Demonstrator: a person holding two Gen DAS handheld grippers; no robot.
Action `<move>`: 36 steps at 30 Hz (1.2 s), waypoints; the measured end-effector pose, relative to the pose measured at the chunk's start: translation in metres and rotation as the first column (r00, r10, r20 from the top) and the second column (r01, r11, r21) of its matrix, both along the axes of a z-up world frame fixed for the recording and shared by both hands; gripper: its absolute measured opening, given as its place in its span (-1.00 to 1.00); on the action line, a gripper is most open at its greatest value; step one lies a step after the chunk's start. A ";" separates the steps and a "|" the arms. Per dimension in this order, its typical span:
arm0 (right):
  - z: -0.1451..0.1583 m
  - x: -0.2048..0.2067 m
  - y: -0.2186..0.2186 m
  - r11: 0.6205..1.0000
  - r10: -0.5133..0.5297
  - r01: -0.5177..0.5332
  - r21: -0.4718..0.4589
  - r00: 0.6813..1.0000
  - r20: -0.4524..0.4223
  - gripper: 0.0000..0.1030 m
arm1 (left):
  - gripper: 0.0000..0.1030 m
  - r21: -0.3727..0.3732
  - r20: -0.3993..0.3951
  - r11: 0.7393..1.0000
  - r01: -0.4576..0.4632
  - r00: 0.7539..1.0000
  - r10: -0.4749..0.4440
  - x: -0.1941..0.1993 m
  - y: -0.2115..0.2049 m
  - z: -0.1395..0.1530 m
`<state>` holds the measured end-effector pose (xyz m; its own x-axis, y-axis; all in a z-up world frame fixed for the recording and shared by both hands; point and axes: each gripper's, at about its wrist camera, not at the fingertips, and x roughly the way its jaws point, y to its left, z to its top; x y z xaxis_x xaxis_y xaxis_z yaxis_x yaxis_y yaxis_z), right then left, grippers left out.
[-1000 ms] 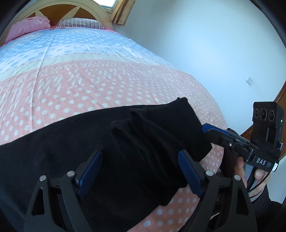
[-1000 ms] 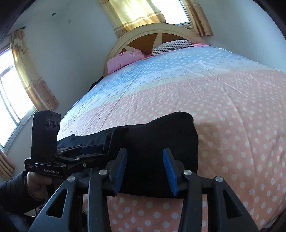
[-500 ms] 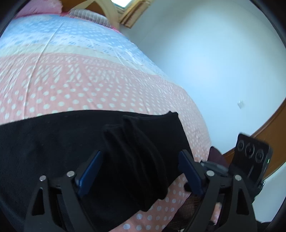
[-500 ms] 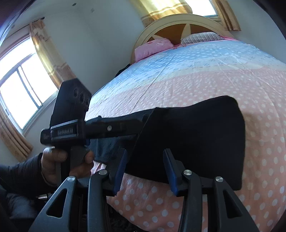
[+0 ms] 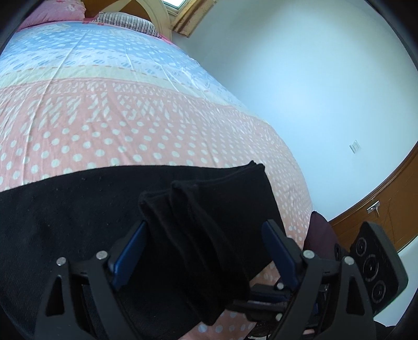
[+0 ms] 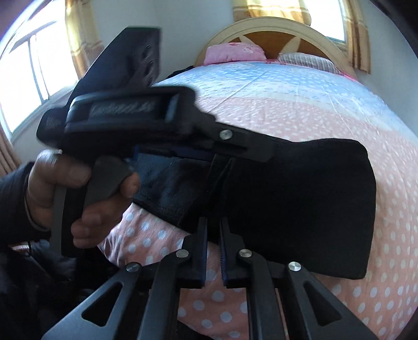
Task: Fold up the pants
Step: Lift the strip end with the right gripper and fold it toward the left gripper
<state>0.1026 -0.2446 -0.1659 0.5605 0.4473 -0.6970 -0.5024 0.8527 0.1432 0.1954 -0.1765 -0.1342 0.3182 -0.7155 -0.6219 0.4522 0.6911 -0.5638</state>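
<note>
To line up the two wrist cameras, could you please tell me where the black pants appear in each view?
Left wrist view: the black pants fill the lower left and centre, a bunched fold running between the wide-open fingers of the left gripper.
Right wrist view: they lie centre right, just beyond the nearly closed right gripper.
Shared landmark: the pink pillow at the headboard.
</note>
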 end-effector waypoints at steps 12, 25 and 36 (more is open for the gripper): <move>0.017 -0.018 -0.029 0.952 0.151 -0.171 0.255 0.984 0.093 -0.67 | -0.80 0.026 0.038 0.999 -0.020 0.999 0.019 0.008 0.015 0.025; 0.006 -0.040 0.011 0.934 0.320 -0.329 0.139 0.944 0.085 -0.14 | -0.81 0.035 -0.031 0.987 -0.160 0.987 0.161 0.011 0.097 0.041; 0.018 -0.021 -0.017 0.977 0.066 -0.099 0.191 0.983 0.172 -0.13 | -0.81 0.029 -0.086 0.959 -0.281 0.955 0.283 0.007 0.163 0.019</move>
